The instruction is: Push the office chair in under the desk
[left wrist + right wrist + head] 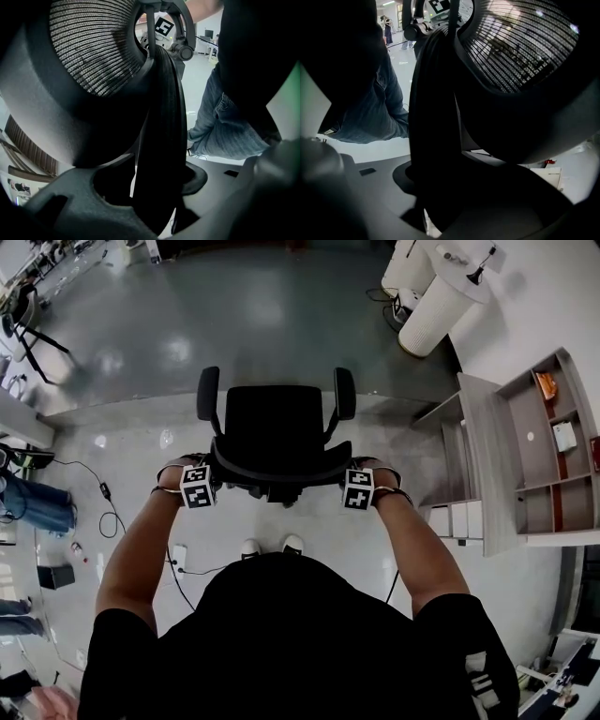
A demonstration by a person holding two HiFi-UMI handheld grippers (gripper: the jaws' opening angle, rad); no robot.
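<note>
Left gripper and right gripper each clamp the top rim of the backrest of the office chair, one near each end. The chair stands on open floor, with the desk well off to its right. A straight shove would likely miss the desk, and uneven pressure could swivel the chair or slip the thin rim free.

Left arm and right arm reach forward. Left gripper and right gripper point steeply down, jaws clamped on chair back, one each side.
</note>
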